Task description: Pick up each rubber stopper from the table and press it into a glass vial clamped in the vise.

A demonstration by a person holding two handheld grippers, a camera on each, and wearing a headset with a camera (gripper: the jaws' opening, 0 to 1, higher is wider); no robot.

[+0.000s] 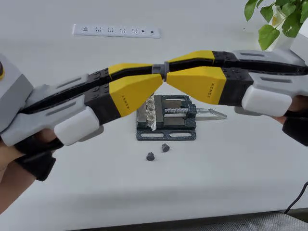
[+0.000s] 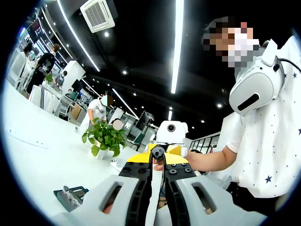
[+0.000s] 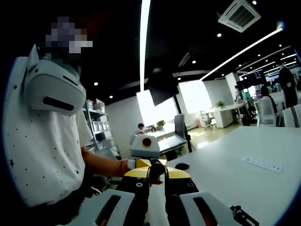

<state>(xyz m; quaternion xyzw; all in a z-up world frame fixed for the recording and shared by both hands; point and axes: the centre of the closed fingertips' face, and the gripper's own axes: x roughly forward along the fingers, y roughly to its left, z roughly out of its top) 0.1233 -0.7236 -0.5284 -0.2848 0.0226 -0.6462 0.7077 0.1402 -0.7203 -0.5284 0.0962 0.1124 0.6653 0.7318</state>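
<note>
White matte tabletop (image 1: 216,183), smooth, in an open-plan office.

Landmark: small dark metal bench vise (image 1: 166,134) with a flat slotted base. A threaded steel screw and thin handle run out of its right side.

1. Row of small clear glass vials (image 1: 150,111), cylindrical and upright, clamped at the vise's left end. They are too small to tell whether any mouth is plugged.
2. Two dark grey rubber stoppers (image 1: 150,156), stubby and tapered, loose on the table just in front of the vise, near each other but apart. Judgement: at least these two are yet to be picked up and pressed in, and no pick is under way.
3. Left gripper (image 1: 158,71), grey body with black links and yellow hard-plastic wedge jaws. It is held in the air above the vise, jaws closed together, carrying nothing.
4. Right gripper (image 1: 168,70), same build, jaws likewise closed and empty, tip to tip with the left.
5. White plastic power strip (image 1: 115,31), long and flat, well beyond the vise.
6. Green leafy potted plant (image 1: 276,19), beyond the vise and to its right.
</note>
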